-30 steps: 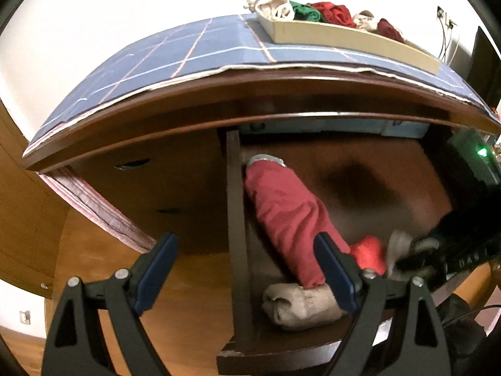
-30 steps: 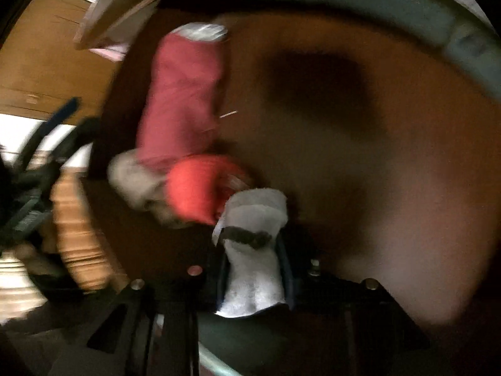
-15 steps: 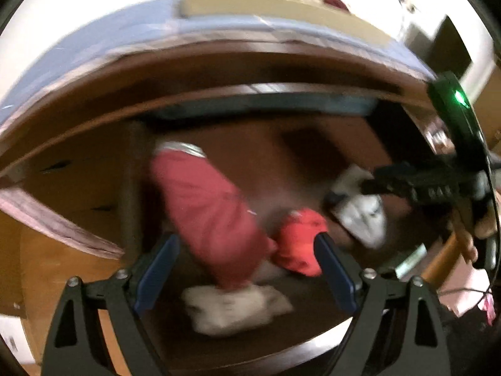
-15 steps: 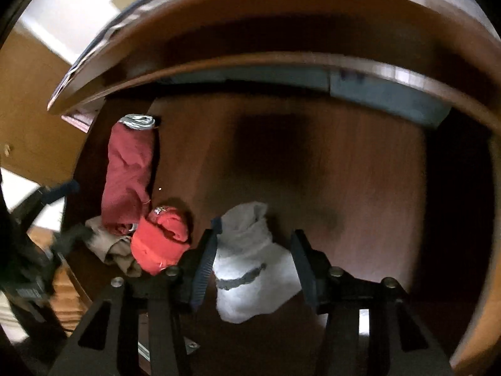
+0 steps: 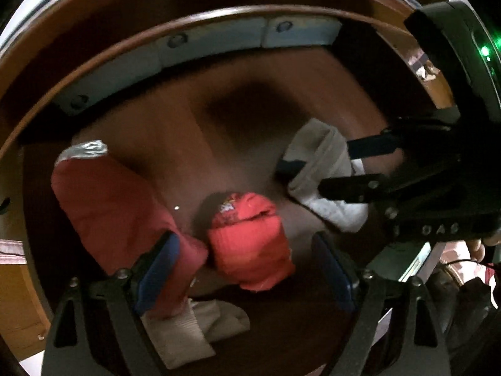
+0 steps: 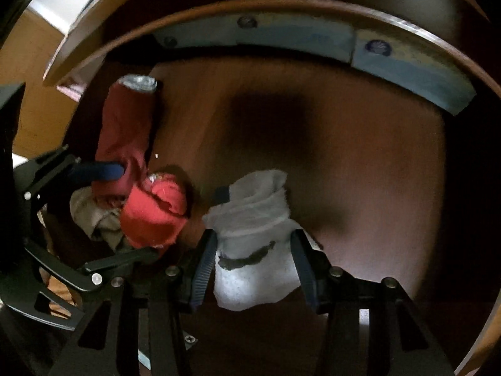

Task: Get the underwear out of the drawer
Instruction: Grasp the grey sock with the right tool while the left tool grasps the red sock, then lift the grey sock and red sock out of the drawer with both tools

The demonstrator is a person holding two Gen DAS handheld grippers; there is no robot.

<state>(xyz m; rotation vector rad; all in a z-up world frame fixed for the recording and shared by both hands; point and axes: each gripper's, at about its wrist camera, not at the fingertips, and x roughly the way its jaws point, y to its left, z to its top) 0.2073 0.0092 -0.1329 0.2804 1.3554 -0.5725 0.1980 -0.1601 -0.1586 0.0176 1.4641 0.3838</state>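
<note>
Drawer (image 5: 200, 131): open, brown wooden floor, four rolled pieces of underwear inside.
Dark red roll (image 5: 106, 206): long, grey waistband at its far end, along the drawer's left side.
Red roll (image 5: 250, 247): short, bright – just beside the dark red roll's near end, touching it.
Beige roll (image 5: 194, 322): at the near edge, partly under the dark red roll.
White roll (image 6: 253, 241): apart from the other three, toward the middle of the floor, dark band across it.
Left gripper (image 5: 247, 272): fingers wide apart, straddling the red roll; the left pad (image 5: 156, 269) lies against the dark red roll.
Right gripper (image 6: 253, 263): fingers apart, one on each side of the white roll – whether they press it, I cannot tell.
Grippers counted: two, both inside the drawer.
</note>
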